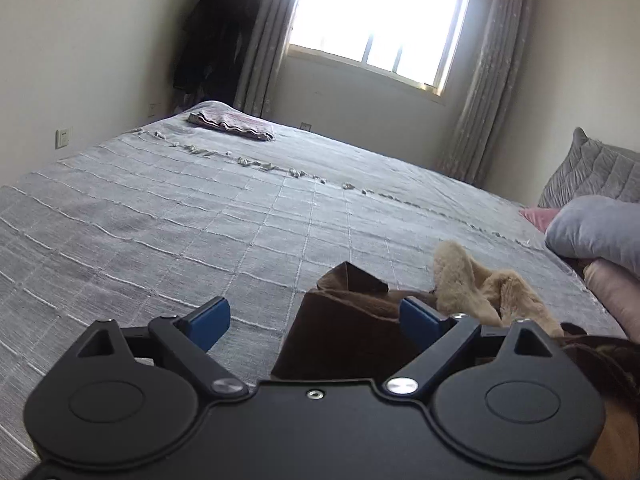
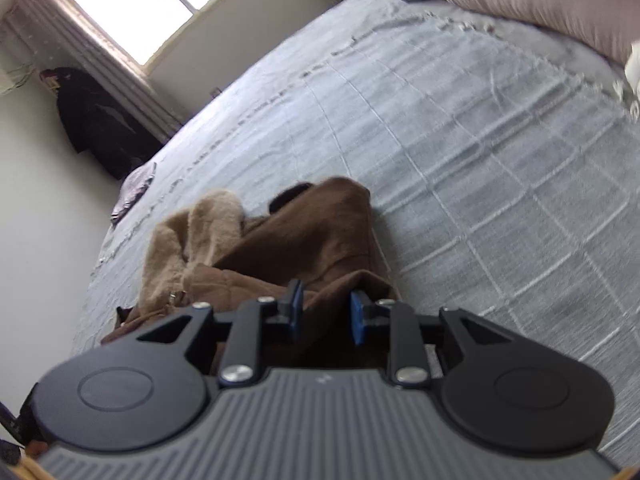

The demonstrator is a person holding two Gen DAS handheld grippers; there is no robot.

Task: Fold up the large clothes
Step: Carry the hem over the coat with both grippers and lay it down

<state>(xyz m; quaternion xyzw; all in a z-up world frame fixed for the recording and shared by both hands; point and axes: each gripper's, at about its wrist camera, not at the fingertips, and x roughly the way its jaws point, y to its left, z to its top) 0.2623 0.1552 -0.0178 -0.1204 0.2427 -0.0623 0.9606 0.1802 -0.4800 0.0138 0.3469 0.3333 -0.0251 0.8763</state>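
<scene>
A brown coat (image 1: 344, 328) with a cream fleece lining (image 1: 472, 280) lies crumpled on the grey bedspread (image 1: 200, 216). My left gripper (image 1: 316, 320) is wide open, with a brown fold of the coat standing between its blue pads (image 1: 210, 322) without being gripped. In the right wrist view the coat (image 2: 304, 236) lies bunched ahead, its fleece lining (image 2: 188, 248) to the left. My right gripper (image 2: 327, 314) is partly open, its jaws on either side of a brown fold of the coat; the pads do not press it.
A folded pinkish cloth (image 1: 232, 124) lies at the bed's far corner. Grey and pink pillows (image 1: 596, 232) stack at the right, also in the right wrist view (image 2: 540, 4). Dark clothes (image 1: 216, 40) hang by the curtained window (image 1: 380, 20).
</scene>
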